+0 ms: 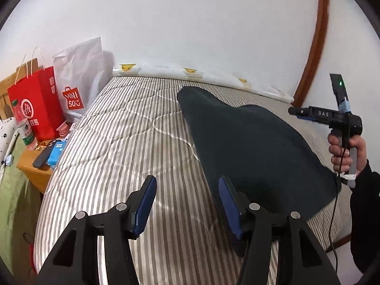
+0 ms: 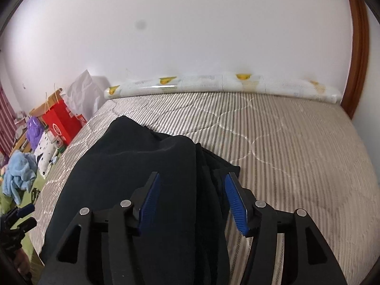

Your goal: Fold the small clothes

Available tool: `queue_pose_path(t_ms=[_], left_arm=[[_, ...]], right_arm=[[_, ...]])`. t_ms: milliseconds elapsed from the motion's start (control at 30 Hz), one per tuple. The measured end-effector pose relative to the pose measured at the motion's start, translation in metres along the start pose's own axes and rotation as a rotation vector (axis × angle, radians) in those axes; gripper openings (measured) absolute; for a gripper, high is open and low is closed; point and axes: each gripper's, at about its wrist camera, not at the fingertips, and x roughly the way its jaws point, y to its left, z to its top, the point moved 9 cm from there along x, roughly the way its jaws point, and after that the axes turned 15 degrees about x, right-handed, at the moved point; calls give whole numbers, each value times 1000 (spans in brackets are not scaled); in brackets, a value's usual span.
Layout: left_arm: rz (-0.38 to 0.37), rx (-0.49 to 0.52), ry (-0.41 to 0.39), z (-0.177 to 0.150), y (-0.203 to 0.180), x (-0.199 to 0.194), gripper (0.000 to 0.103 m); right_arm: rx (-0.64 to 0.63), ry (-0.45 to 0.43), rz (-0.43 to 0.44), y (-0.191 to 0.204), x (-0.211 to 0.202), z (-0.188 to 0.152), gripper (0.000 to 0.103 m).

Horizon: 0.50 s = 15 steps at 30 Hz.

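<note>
From my left wrist view, my left hand-held gripper (image 1: pixel 187 204) stands open over the striped mattress (image 1: pixel 114 137), nothing between its blue pads; the right pad sits just at the near edge of the dark garment (image 1: pixel 249 147), which lies spread toward the bed's right side. My right hand (image 1: pixel 346 149) holds the other tool beyond the cloth's far edge. From my right wrist view, my right hand-held gripper (image 2: pixel 192 201) is also open, hovering above a raised fold of the same dark garment (image 2: pixel 133 161), the pads not pressing it. To fold neatly, I judge I should pinch two matching corners, one per gripper, catch only the top layer, then carry them across together so the edges line up without bunching.
</note>
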Motion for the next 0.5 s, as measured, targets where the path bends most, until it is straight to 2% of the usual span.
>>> queue_pose_path(t_ms=[267,333,367,400,500], left_arm=[[-78,-49,23,19,-2,42,52],[-100,-43,36,23,-11,53,52],[-99,-40,38,24,-13,56,52],[-99,-35,37,26,-16,60,52],[-109,-40,34,32,-18,64,52]], right_arm=[[64,153,63,6,63,-4,55],[61,144,49,6,67,-2,45],[34,124,40,7,65,-1,21],[7,117,50,11,61,-2,3],[-64,8,-7,10,39,6,2]])
